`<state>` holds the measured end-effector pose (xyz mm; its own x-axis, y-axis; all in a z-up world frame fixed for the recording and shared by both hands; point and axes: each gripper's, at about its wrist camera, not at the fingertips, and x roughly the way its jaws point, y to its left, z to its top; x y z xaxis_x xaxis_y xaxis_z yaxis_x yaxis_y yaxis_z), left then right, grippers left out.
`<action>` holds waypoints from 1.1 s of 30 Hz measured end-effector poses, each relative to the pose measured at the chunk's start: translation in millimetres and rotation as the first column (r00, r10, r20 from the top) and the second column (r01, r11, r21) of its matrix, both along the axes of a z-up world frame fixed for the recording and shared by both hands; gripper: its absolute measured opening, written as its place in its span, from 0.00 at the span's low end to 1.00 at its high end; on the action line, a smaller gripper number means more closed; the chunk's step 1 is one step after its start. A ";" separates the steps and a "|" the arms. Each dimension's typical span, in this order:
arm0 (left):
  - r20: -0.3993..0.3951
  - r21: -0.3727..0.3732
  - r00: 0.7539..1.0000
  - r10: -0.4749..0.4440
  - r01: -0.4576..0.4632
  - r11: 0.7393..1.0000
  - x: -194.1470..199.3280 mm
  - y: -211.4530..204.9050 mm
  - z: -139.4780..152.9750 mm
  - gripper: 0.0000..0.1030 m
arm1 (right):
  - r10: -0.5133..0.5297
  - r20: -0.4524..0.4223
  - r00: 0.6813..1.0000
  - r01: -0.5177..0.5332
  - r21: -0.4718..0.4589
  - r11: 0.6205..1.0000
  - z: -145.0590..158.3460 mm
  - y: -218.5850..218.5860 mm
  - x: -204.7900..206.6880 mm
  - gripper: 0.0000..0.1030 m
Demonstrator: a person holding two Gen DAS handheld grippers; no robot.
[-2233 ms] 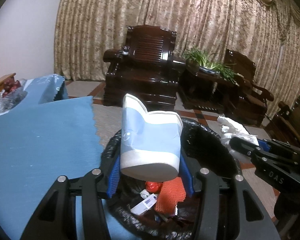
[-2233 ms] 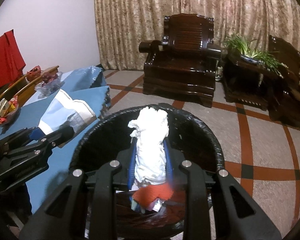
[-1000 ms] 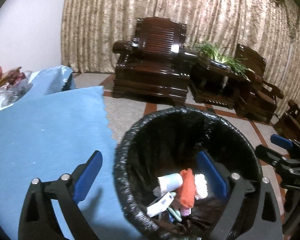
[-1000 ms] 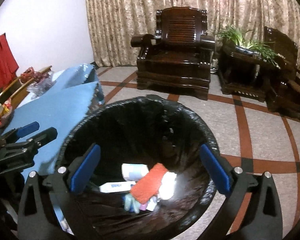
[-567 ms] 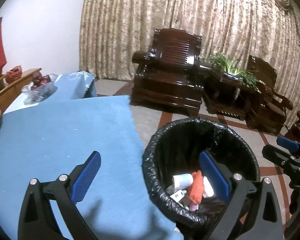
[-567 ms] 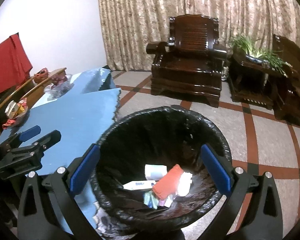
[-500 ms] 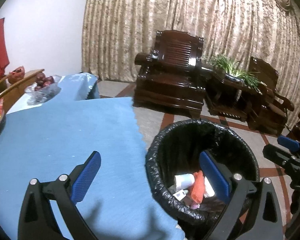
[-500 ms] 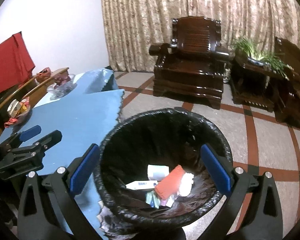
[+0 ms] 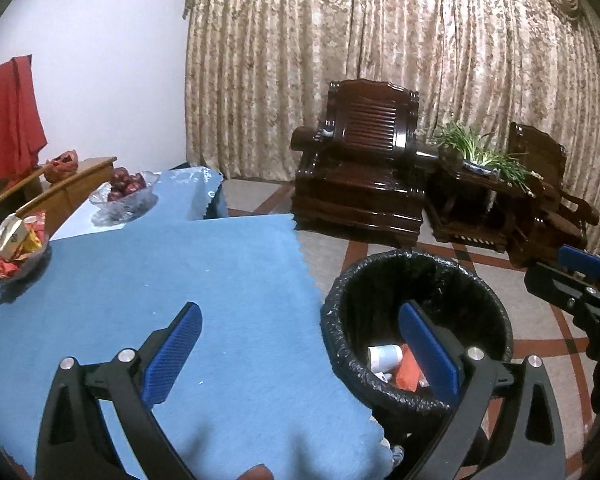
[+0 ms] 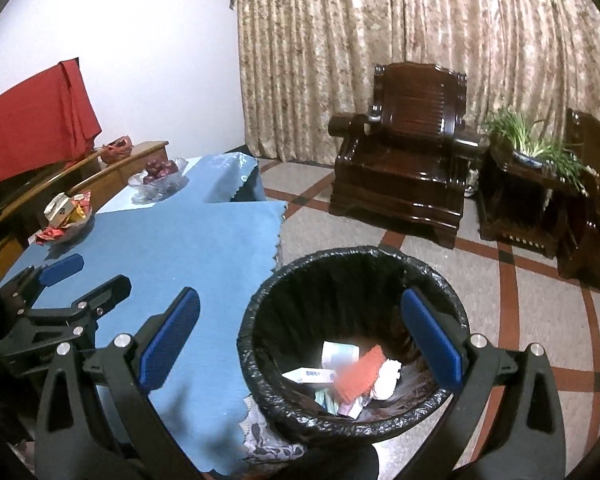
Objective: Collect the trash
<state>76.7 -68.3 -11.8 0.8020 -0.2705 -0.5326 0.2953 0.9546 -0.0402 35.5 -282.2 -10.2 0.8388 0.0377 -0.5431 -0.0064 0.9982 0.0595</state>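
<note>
The left tool (image 9: 300, 354) has its two blue ribbed pads spread wide apart with nothing between them; the right tool (image 10: 302, 338) is spread just as wide and equally bare. Low and right of centre in both views stands the round trash bin (image 9: 416, 258), lined with a crinkled, glossy black plastic bag folded over its rim (image 10: 340, 252). The trash lies at its bottom: a pale blue-and-white paper cup (image 9: 385, 355) on its side, a flat orange piece (image 10: 358, 374) with a rough weave, a crumpled white tissue (image 10: 387, 376) touching it on the right, and a slim white carton (image 10: 310, 375) to its left. The bin sits on the floor just beside the table (image 9: 140, 264), which fills the lower left of the frame under a matte blue cloth with a zigzag-cut edge. At the table's far left end rest a clear glass bowl (image 9: 126, 198) of dark red fruit and a shallow dish of bright wrappers (image 9: 14, 246). In the upper right, a carved dark glossy wooden armchair (image 9: 366, 176) stands before heavy patterned beige curtains (image 9: 380, 20); beside it a green leafy plant (image 9: 476, 148) sits on a dark side stand.
</note>
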 end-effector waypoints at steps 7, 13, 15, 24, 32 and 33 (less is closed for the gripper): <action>0.022 -0.016 1.000 0.015 -0.014 1.000 -16.8 11.1 14.7 0.94 | 0.014 0.030 0.999 -0.014 -0.013 1.000 16.0 11.4 -13.1 0.95; 0.054 -0.024 0.998 0.025 -0.024 0.999 -28.3 15.4 26.4 0.94 | 0.023 0.048 0.999 -0.022 -0.027 0.999 25.0 17.8 -18.4 0.95; 0.062 -0.029 0.998 0.028 -0.027 0.999 -31.5 17.1 30.4 0.94 | 0.024 0.053 0.998 -0.023 -0.027 0.999 26.6 18.7 -19.7 0.95; 0.098 -0.035 0.994 0.041 -0.038 0.999 -41.2 22.1 42.8 0.94 | 0.036 0.071 0.997 -0.034 -0.031 0.999 32.9 25.7 -24.6 0.95; 0.114 -0.033 0.992 0.053 -0.049 0.998 -45.3 23.5 48.5 0.94 | 0.044 0.079 0.996 -0.042 -0.032 0.999 34.4 29.9 -27.5 0.95; 0.116 -0.033 0.992 0.054 -0.050 0.998 -46.1 23.5 48.6 0.94 | 0.045 0.080 0.996 -0.042 -0.032 0.999 34.4 30.4 -27.5 0.95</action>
